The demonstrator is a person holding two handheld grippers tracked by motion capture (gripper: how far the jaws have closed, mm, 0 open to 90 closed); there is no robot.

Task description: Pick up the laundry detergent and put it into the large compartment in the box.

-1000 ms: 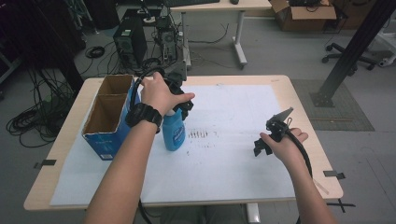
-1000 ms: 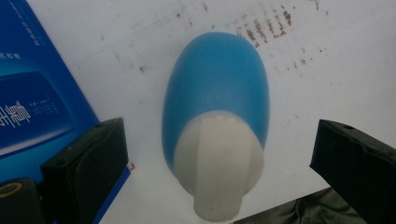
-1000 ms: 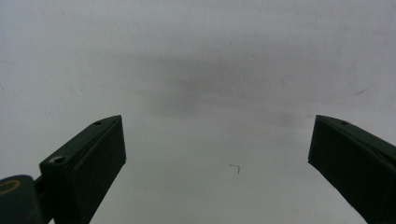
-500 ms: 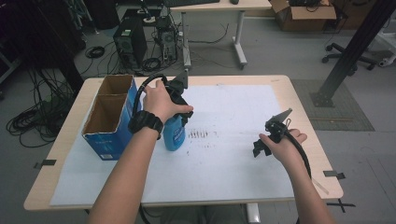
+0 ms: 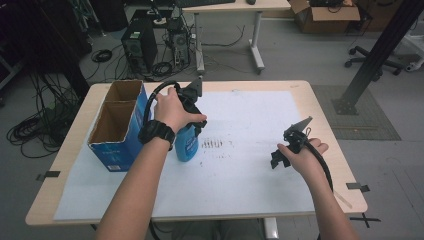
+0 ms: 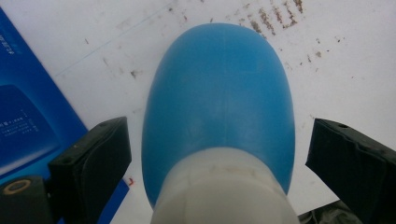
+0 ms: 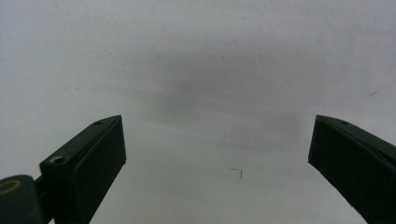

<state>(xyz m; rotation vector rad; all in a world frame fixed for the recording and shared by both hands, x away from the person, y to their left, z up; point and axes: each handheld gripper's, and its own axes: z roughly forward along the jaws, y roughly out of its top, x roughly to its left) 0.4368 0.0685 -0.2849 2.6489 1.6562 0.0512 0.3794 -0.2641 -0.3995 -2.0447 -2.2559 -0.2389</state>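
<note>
Left gripper view shows your left gripper (image 6: 217, 154) with jaws wide, just closing around the blue plastic bottle with a white neck (image 6: 219, 116), not yet pressing it. That bottle stands on the white paper sheet (image 5: 250, 165), just beside the blue cardboard box (image 5: 117, 130). Your right gripper (image 7: 217, 154) hangs unclenched, empty. The grasp and the lift remain, I think.

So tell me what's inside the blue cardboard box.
The blue cardboard box is open-topped, with two compartments showing bare brown walls. The near compartment's floor is hidden by its front wall, so whether anything lies there cannot be told.
</note>
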